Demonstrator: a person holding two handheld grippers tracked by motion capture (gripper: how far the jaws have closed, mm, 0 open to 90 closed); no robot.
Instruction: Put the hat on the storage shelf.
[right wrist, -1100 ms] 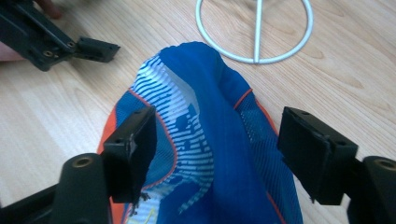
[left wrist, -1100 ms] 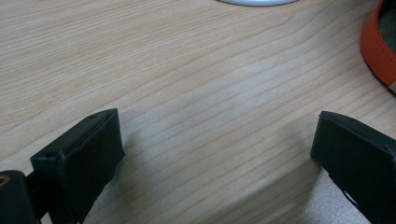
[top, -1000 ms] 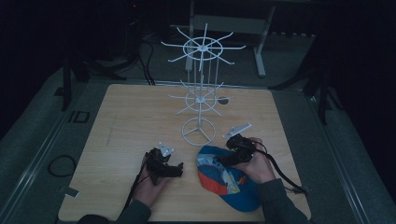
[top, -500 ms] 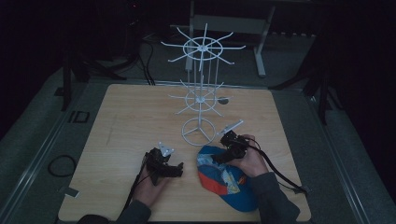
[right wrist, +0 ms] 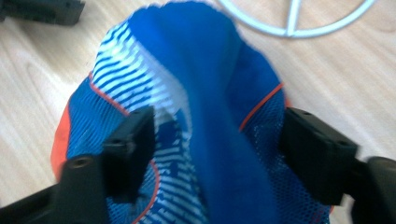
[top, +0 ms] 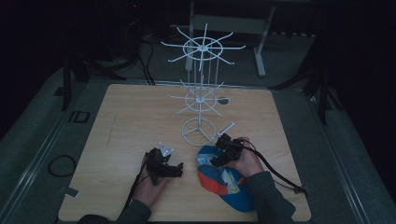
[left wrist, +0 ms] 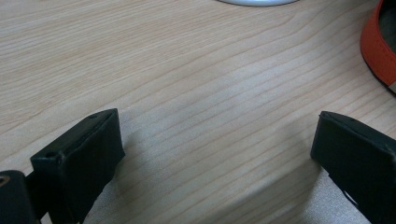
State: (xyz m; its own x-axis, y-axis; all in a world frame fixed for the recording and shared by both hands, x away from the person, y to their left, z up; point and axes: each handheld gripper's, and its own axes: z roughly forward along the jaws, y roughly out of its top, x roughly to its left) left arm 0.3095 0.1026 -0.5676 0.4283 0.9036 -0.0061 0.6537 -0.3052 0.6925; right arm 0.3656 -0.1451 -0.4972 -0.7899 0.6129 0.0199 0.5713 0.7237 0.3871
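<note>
A square table [top: 140,116] with a pale wood-grain top stands in a dim room, its surface smooth and matt with fine straight grain lines. Near the middle of its far half rises a white wire display rack [top: 201,93], thin and tall, with two wheels of spoke-like arms, the upper one wider, and a round ring base crossed by three spokes. Toward the near right corner lies a cap [top: 224,179] of blue mesh fabric with white striped panels, thin orange piping and an orange edge; its crown is soft and crumpled into a raised fold, and its near part is hidden by the person's right sleeve. The right gripper [top: 223,154] sits over the cap's far edge, close to the rack's ring base. In the right gripper view [right wrist: 219,140] its two blocky black jaws straddle the raised fold of blue fabric; they have just been closing, yet stand wide, and whether the pads already press the cloth is hard to tell through the blur. The left gripper [top: 173,169] rests near the middle of the near edge, just left of the cap and apart from it. Its view [left wrist: 217,154] shows matt black jaws spread wide over bare wood, with a strip of the cap's orange edge cut off at the right border.
</note>
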